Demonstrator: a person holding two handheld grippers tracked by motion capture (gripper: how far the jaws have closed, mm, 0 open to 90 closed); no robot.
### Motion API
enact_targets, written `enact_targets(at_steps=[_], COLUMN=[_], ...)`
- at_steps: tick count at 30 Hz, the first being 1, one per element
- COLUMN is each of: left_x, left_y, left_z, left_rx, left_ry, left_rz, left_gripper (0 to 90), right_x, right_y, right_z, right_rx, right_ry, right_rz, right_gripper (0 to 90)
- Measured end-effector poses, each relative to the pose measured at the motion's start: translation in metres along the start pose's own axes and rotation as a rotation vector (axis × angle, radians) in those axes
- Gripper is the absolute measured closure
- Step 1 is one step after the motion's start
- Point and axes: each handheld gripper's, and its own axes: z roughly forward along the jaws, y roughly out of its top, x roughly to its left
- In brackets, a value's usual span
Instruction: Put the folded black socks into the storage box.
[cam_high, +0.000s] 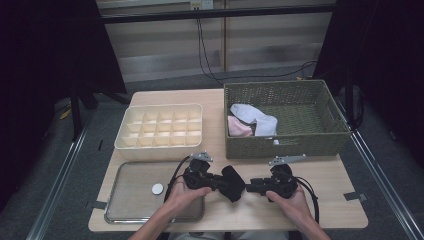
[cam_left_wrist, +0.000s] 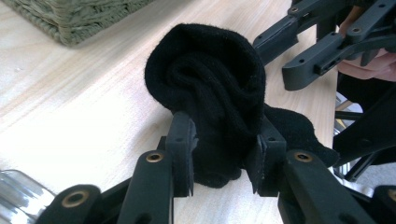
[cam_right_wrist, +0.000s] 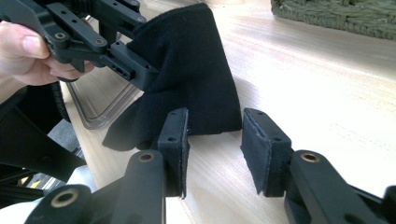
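Left claw clamps a rolled black sock near the desk's front edge, about mid-width; right claw sits just beside the sock, pointed at it. Behind, a green wicker basket at the back right holds white and pink socks; a cream divider box sits back left, a metal tray front left. Left gripper view: left claw pads press both sides of the sock, bundle resting on the desk; right claw's jaws at upper right. Right gripper view: right claw released, jaws apart with bare desk between, sock just beyond the tips, gripped by the left claw.
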Motion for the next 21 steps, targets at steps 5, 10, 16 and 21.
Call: enact_targets(at_steps=[5, 10, 16, 21], left_x=[-0.002, -0.002, -0.002, -0.002], left_y=[0.001, 0.0, 0.0, 0.002], left_z=[-0.005, -0.012, -0.021, -0.028], left_rx=[-0.01, -0.029, -0.036, -0.053], left_ry=[0.024, 0.026, 0.039, 0.049], left_rz=[0.02, 0.027, 0.014, 0.023], left_gripper=[65.8, 65.7, 65.7, 65.5], right_x=[-0.002, -0.004, -0.005, -0.006], right_y=[0.001, 0.003, 0.003, 0.002], right_z=[-0.004, -0.006, -0.011, -0.017], right_rx=[-0.019, -0.031, -0.056, -0.083], right_ry=[-0.01, -0.019, -0.031, -0.045], right_rz=[0.002, 0.016, 0.019, 0.017], right_gripper=[57.0, 51.8, 45.0, 40.5])
